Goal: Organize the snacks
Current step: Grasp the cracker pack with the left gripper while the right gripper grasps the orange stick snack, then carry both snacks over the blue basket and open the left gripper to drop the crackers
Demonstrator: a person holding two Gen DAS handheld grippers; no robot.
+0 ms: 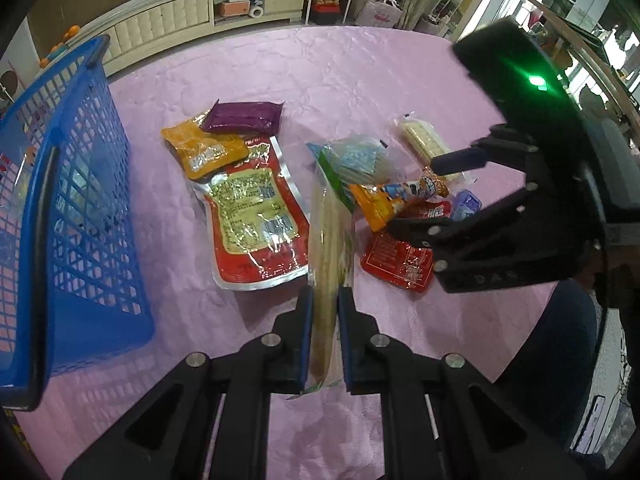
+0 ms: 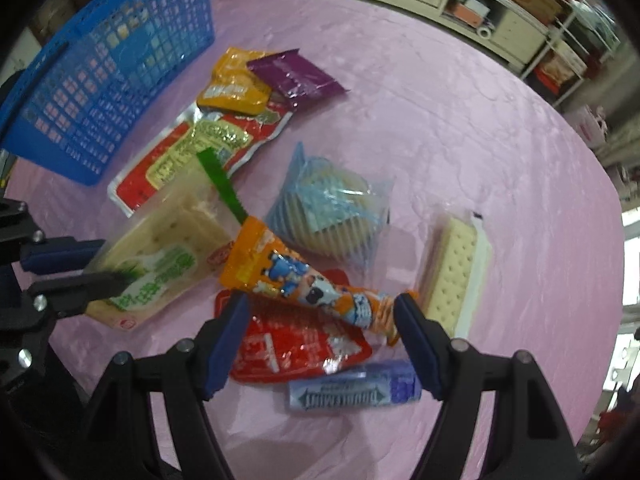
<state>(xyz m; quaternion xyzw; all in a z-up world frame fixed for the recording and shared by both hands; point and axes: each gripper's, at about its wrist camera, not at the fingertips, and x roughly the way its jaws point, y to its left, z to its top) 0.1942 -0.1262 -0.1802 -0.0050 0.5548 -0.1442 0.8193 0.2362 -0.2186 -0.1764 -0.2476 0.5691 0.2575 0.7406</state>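
- Your left gripper (image 1: 325, 332) is pinching a clear cracker pack with a green strip (image 1: 329, 248); in the right wrist view the green printing on its wrapper is too blurred to read.
- Your right gripper (image 2: 320, 340) stands spread, pointing down over the pile. The narrow end of the orange cone-shaped snack (image 2: 304, 280) lies between its fingers, and the pads do not press on it.
- That cone shows a blue-and-white cartoon figure; I cannot make out its small red logo.
- Under the cone lies a small red packet (image 2: 296, 344) with white writing, unreadable.
- Just beside it, nearest your right wrist, a blue gum pack (image 2: 356, 390) reads "DOUBLEMINT", upside down in that view.
- A clear sandwich cracker pack (image 2: 452, 268) lies to the right, and a blue-tinted bag of round crackers (image 2: 332, 212) behind the cone.
- Toward the blue basket (image 1: 76, 216) lie a large red pouch with a yellow text panel and barcode (image 1: 256, 224), a yellow packet (image 1: 204, 148) and a purple packet (image 1: 244, 116); their print is too small to read.
- Everything sits on the pink tablecloth (image 1: 380, 80).
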